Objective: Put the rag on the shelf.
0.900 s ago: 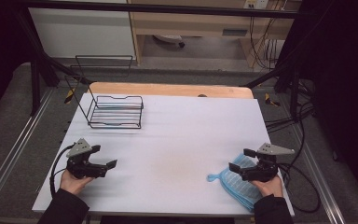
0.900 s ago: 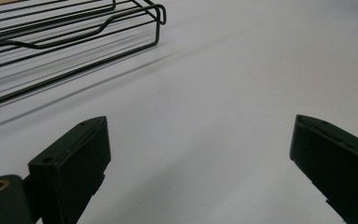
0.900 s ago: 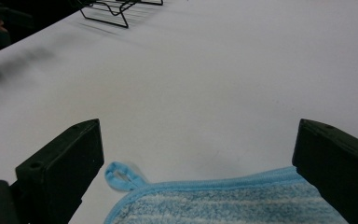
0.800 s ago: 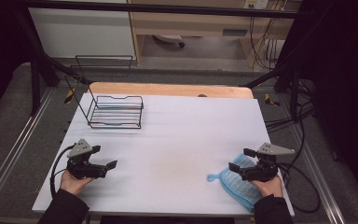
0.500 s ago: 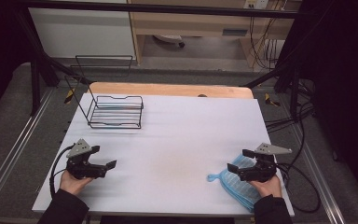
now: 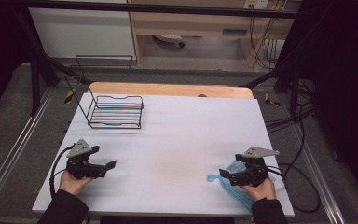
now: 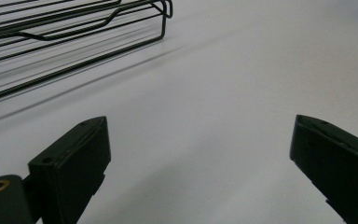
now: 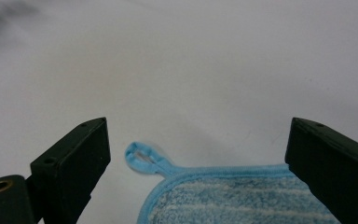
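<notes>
Taking the rack (image 6: 115, 111) as my mark: it stands at the table's (image 6: 182, 140) far left, bare of anything. My left gripper (image 6: 107, 165) sits nearer me than the rack, close to the front edge, jaws spread wide and holding nothing. Far to the right of the rack, at the front right corner, my right gripper (image 6: 224, 176) hovers over the blue cloth (image 6: 235, 189), jaws spread on either side of its corner loop (image 8: 142, 156) and not yet pinching it. By my reading nothing is done yet: the cloth lies flat, ungrasped, and the lift remains. I can read no brand, label or writing anywhere.
</notes>
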